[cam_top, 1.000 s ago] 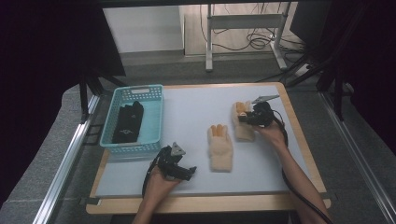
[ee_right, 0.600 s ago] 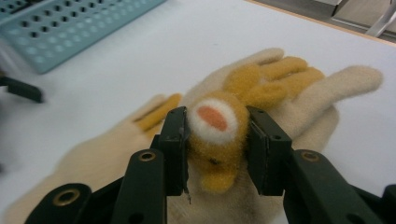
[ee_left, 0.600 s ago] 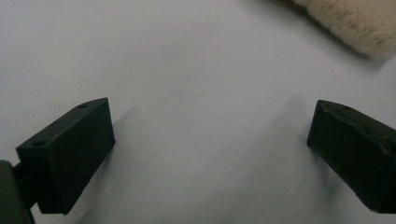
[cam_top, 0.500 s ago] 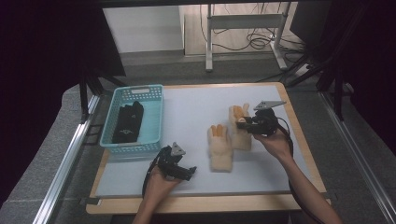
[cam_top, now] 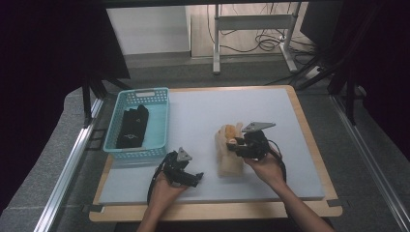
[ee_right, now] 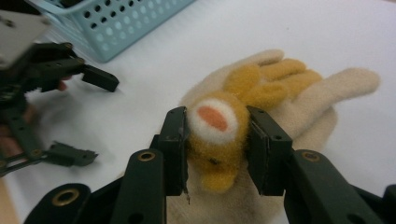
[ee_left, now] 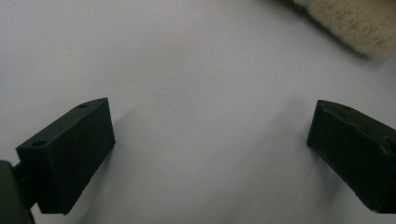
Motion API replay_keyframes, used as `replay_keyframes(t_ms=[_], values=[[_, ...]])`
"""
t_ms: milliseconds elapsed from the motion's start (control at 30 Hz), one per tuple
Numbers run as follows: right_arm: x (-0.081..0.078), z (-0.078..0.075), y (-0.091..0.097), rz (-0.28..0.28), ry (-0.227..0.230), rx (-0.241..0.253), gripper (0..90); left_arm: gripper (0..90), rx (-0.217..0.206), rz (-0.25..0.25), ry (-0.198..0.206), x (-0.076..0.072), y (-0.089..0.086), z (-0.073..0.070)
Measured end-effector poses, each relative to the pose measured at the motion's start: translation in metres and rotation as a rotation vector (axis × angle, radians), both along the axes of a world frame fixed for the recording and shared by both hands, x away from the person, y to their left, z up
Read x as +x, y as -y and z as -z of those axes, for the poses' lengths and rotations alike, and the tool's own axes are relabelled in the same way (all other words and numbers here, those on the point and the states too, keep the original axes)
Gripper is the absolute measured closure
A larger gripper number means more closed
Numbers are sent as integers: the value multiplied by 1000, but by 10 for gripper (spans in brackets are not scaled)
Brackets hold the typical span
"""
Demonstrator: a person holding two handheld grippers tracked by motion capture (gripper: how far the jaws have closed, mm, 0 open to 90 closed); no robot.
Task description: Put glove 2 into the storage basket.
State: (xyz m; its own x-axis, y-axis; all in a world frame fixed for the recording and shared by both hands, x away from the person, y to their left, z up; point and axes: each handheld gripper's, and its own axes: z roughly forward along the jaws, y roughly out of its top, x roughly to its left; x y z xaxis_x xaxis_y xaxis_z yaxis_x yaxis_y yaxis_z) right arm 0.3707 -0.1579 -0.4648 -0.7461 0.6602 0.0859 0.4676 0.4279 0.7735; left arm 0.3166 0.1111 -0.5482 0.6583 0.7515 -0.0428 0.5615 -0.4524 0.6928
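The fuzzy yellow-and-cream glove [ee_right: 261, 88] is pinched at its orange-patched part by the right gripper [ee_right: 217, 149], jaws pressed into the pile on both sides. It hangs over or rests on a second cream glove [cam_top: 227, 162] lying on the white mat [cam_top: 290, 111], right of the mat's centre and toward its near edge; whether the two touch I cannot tell. It looks light, soft and floppy — not fragile, unlikely to slip, but it will sag and drag wherever it is unsupported. A pinch across a thick fold, as here, seems sound. The left gripper [cam_top: 186, 175] sits near the mat's near edge with its jaws spread and nothing between them. A blue basket [cam_top: 159, 96] holding black gloves [cam_top: 131, 126] stands at the left edge.
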Motion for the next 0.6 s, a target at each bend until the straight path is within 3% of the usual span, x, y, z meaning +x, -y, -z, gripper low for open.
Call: replay_keyframes(t_ms=[167, 233, 300, 400, 600], values=[[4, 20, -13, 27, -2, -50, 589, 8, -4, -4, -1, 0, 0, 0], [7, 32, -17, 33, -14, -91, 491, 8, 0, 0, 0, 0, 0, 0], [8, 35, -16, 23, -25, -81, 464, 8, 1, 0, 0, 0, 0, 0], [10, 28, -6, 20, -30, -31, 390, 8, -2, -2, -2, 0, 0, 0], [12, 13, 19, 34, -4, 2, 385, 9, -1, -1, -2, 0, 0, 0]])
